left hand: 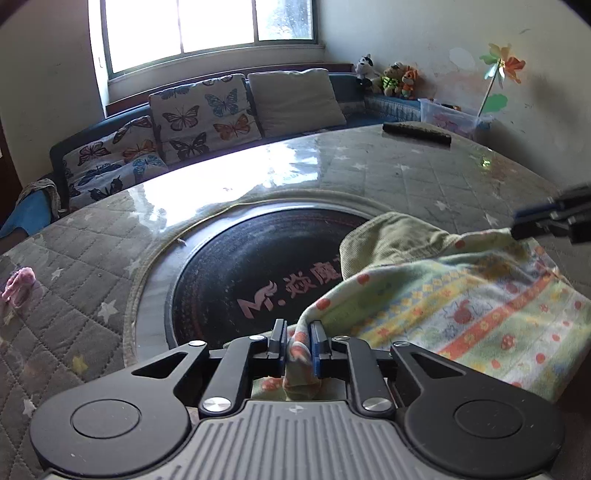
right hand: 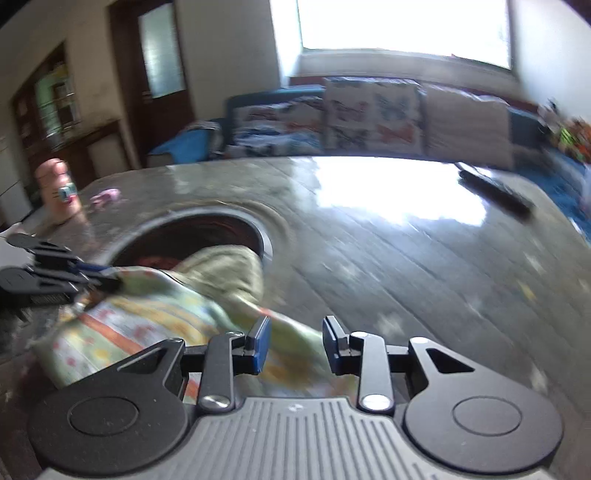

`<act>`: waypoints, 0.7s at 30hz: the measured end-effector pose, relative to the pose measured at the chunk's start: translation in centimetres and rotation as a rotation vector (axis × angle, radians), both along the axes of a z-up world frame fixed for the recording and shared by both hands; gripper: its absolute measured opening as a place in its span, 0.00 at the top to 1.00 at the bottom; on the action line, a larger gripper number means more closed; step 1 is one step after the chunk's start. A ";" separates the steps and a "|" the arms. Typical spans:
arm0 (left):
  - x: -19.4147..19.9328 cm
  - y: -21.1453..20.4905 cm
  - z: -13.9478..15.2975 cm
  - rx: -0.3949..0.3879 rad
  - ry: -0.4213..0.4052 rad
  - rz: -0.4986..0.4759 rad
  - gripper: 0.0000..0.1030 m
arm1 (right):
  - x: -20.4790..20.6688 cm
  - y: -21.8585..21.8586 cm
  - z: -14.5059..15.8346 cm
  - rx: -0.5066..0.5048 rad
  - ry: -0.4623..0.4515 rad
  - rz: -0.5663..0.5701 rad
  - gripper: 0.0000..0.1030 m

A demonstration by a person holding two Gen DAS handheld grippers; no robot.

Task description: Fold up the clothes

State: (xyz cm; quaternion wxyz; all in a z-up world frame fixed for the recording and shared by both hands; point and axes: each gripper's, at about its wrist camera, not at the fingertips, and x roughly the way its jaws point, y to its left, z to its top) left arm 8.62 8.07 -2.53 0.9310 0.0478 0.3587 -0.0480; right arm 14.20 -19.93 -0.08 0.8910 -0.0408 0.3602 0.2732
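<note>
Two grippers work one patterned garment (left hand: 461, 306) on a round table (left hand: 406, 177) w/ a quilted grey star cover under clear plastic. Left gripper (left hand: 298, 341) is clamped on a bunched edge of the cloth, blue pads tight either side of the fabric at the near centre of the left wrist view. From there the garment spreads right and far: pale green/yellow w/ orange bands, red dots and small flower print, plain olive underside folded up at its far edge. It lies partly over the dark round recess (left hand: 258, 266) in the table's middle, which shows pink lettering.

Right gripper (right hand: 295, 345) has its jaws apart, a stretched strip of the garment (right hand: 147, 325) running between them; right wrist view is motion-blurred, so contact w/ the pads can't be judged. In the left wrist view the right gripper (left hand: 517, 230) sits at the cloth's far right corner, just at its edge.

Rest: dark flat bar-shaped object (left hand: 417, 133) on the far side of the table, small pink item (left hand: 18, 286) at left, pink bottle (right hand: 61, 192) at the left table edge. Beyond the table: sofa (left hand: 207, 118) w/ butterfly-print cushions, window (left hand: 210, 26), soft toys (left hand: 391, 77), pinwheel (left hand: 500, 66) at far right.
</note>
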 end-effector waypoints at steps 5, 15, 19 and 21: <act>0.5 0.7 0.2 0.005 0.000 0.029 0.80 | 0.2 -1.2 -1.7 0.026 0.034 -0.063 0.71; 0.9 0.7 -1.2 0.031 0.013 0.053 0.80 | -1.2 -0.8 -1.4 0.021 -0.035 -0.146 0.96; 1.0 1.0 -0.9 0.030 0.004 0.073 0.80 | -0.4 -0.9 -2.2 0.014 -0.008 -0.169 0.91; 0.7 1.3 -0.4 0.037 -0.012 0.086 0.80 | -0.5 -1.4 -1.6 0.025 -0.023 -0.197 0.90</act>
